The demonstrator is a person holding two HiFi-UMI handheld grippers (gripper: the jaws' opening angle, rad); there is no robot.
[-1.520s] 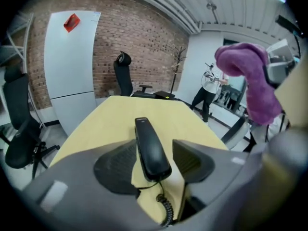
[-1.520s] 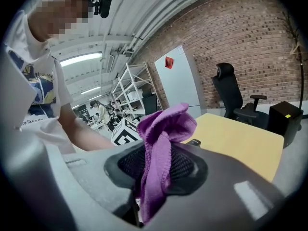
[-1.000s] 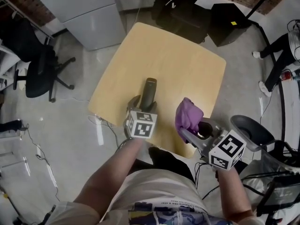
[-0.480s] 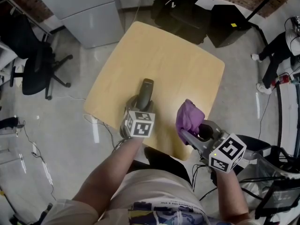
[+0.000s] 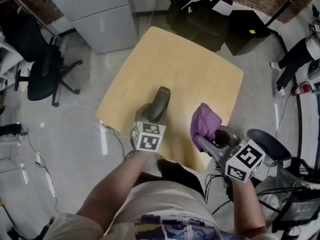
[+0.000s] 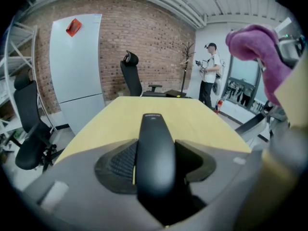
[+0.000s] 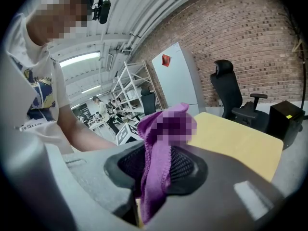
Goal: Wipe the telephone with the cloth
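Head view: the left hand-held gripper is closed on the telephone, a dark handset that sticks out past the jaws and points away from the person. It sits over the near part of the light wooden tabletop; whether its far end touches the wood cannot be told from here. To its right, apart from it, the right hand-held gripper holds the purple cloth, which stands up from the jaws in a bunched lump near the tabletop's near right edge. The marker cubes of both grippers face the camera, and the person's forearms run down to the bottom of the picture.

In the left gripper view the handset lies lengthwise between the two jaws, and the dark textured pads press on its sides. The tabletop stretches ahead of it, and the cloth shows at the upper right.

In the right gripper view the jaws are pinched together on a fold of the cloth, which hangs down between the pads and puffs out above them.

Around the tabletop, a grey cabinet stands at its far left corner, a black office chair sits on the floor to the left, and a brick wall runs behind.
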